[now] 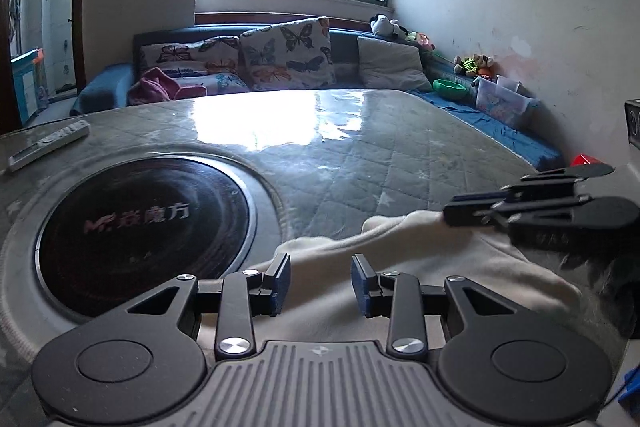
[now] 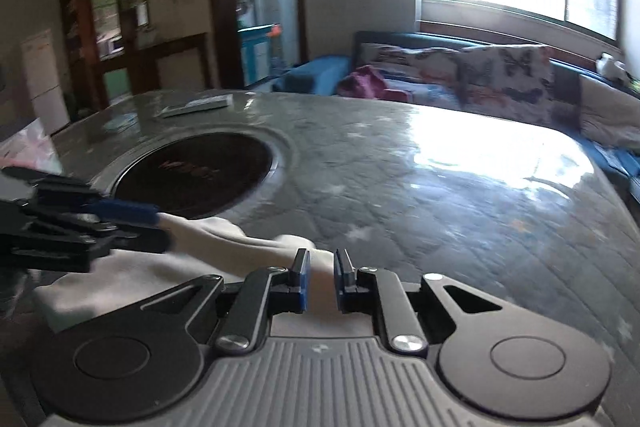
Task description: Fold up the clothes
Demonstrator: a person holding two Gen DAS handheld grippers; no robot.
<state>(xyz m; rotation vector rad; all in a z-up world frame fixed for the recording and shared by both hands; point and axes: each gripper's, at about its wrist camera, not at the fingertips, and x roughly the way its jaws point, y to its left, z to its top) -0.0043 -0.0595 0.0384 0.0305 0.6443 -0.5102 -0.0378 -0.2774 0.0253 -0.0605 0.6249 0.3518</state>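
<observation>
A soft cream garment [image 1: 400, 267] lies rumpled at the near edge of a glossy, quilt-patterned counter [image 1: 360, 163], its long axis running side to side. Left of it, a round black cooktop [image 1: 140, 223] with a metal rim sits sunk into the counter. The left hand-held gripper [image 1: 321, 285] hovers over the cloth, fingers apart. The right hand-held gripper [image 2: 321, 279] has its blue pads slightly apart with cloth between them. A flat grey remote [image 1: 48, 145] lies beyond the cooktop.
</observation>
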